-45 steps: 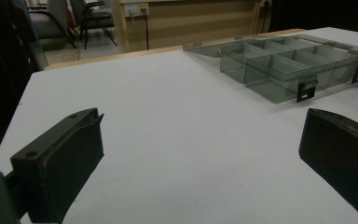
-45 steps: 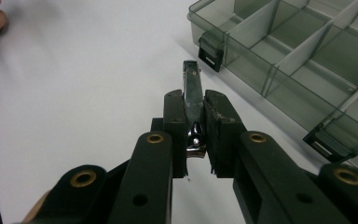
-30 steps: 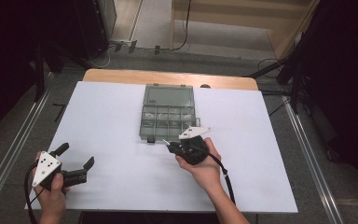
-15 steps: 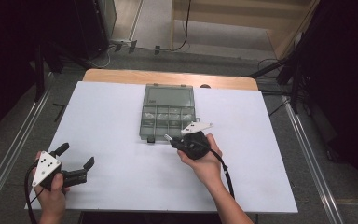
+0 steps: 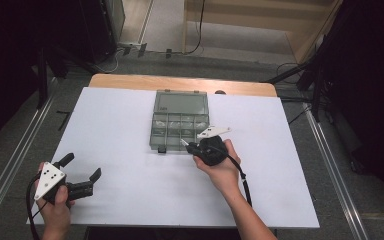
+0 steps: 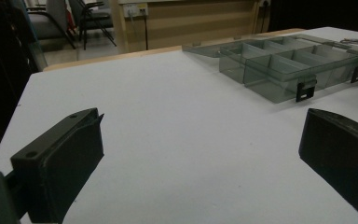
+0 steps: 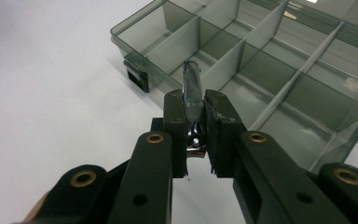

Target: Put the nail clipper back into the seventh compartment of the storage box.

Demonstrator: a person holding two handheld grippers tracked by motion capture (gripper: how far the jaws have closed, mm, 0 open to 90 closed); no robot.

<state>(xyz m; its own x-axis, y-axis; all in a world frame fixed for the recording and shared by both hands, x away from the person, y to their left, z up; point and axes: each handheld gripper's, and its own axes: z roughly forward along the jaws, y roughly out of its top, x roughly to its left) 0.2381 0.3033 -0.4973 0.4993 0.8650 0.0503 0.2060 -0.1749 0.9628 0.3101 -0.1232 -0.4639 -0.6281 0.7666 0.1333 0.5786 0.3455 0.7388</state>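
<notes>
Right gripper, black two-jaw tool in the person's right hand, clamped on a small shiny metal nail clipper, pads pressing on both flat sides, slim lever end poking forward past the jaw tips. Held over the front edge of a smoke-grey translucent plastic compartment box, lid folded back flat, dividers marking out two rows of cells. Clipper tip above the front wall near a middle cell; whether touching the wall, cannot tell. Seen from the high view, right gripper at the near right corner of the box, which sits on the white table sheet about mid-table. Left gripper, in the left hand near the front left corner of the sheet, well apart from the box, jaws spread wide with nothing between. Black latch on the box front wall, hanging open.
</notes>
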